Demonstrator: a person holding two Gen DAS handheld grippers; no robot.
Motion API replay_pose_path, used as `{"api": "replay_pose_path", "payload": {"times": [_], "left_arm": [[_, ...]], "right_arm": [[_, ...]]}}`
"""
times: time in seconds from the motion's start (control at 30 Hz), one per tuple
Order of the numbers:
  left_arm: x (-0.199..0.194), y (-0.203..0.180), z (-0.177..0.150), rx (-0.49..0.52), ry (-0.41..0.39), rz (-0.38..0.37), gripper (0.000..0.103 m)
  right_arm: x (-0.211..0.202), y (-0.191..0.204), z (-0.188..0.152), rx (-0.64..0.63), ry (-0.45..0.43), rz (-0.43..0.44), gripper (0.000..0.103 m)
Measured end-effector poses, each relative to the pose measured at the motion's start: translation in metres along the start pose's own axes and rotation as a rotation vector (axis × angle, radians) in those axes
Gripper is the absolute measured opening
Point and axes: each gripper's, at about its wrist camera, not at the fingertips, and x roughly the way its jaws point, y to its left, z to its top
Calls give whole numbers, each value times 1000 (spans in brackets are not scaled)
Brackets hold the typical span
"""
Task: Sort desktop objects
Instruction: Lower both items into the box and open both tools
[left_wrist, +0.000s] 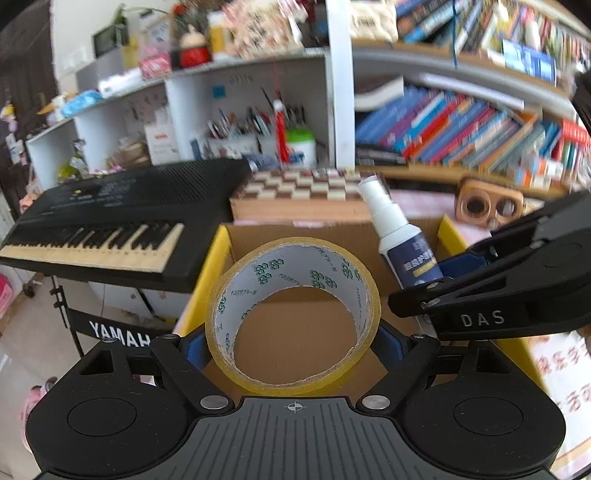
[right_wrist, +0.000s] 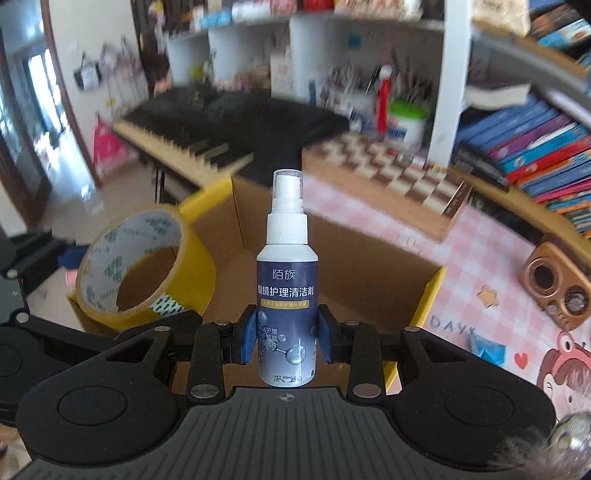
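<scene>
My left gripper (left_wrist: 293, 349) is shut on a yellow tape roll (left_wrist: 291, 384), held over an open cardboard box (left_wrist: 314, 232) with yellow flaps. My right gripper (right_wrist: 288, 338) is shut on a small white and blue spray bottle (right_wrist: 287, 291), held upright over the same box (right_wrist: 354, 266). The bottle (left_wrist: 402, 240) and the right gripper also show at the right of the left wrist view. The tape roll (right_wrist: 147, 269) shows at the left of the right wrist view.
A black keyboard (left_wrist: 103, 229) stands left of the box. A chessboard (left_wrist: 299, 192) lies behind it. A brown wooden holder (right_wrist: 554, 280) sits on the pink checked tablecloth (right_wrist: 480, 258) to the right. Bookshelves (left_wrist: 461, 129) fill the back.
</scene>
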Motion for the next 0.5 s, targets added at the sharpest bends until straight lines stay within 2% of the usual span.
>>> {"api": "replay_pose_path", "payload": {"times": [0.3, 0.4, 0.5], "left_arm": [[39, -14, -6, 112, 157, -1, 87], [47, -15, -8, 141, 198, -4, 87], [48, -14, -8, 164, 202, 6, 87]], "right_arm": [[47, -2, 1, -136, 232, 45, 31], [59, 3, -1, -170, 281, 52, 31], [66, 6, -4, -186, 304, 48, 31]]}}
